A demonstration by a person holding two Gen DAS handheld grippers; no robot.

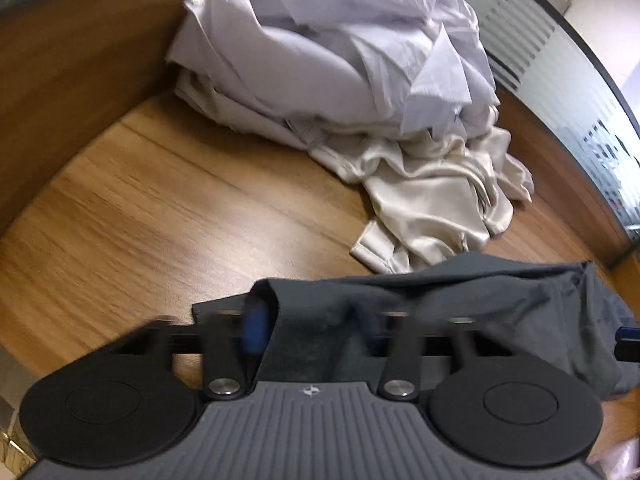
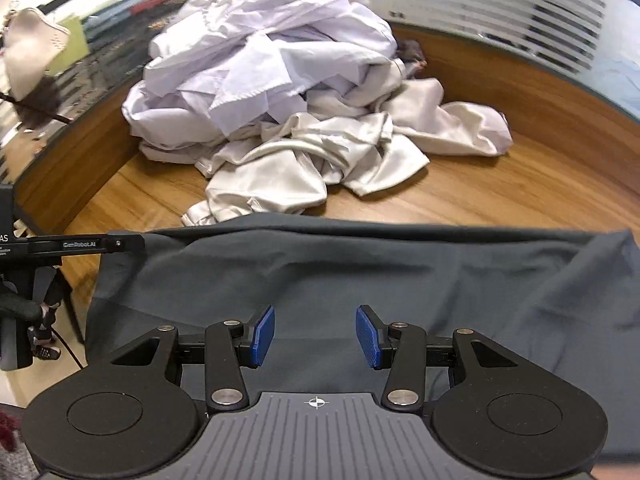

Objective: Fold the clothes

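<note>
Dark grey cloth, limp and light, pinched at one corner and ready to spread.

I have the dark grey garment (image 2: 360,280) lying on the wooden worktop (image 1: 160,200), in front of the heap of white and cream clothes (image 2: 280,100). My left gripper (image 1: 312,336) has its jaws pressed on the cloth's edge; my right gripper (image 2: 316,334) hovers over it, jaws spread, holding nothing. Soft and floppy, I judge it best taken at corners and hems.

Even indoor light, moderately bright, with soft sheen on the counter (image 1: 160,200) toward 9 o'clock. Fisheye bends every edge. The left view smears with motion blur low down; the right view is sharper, shadows faint.
</note>
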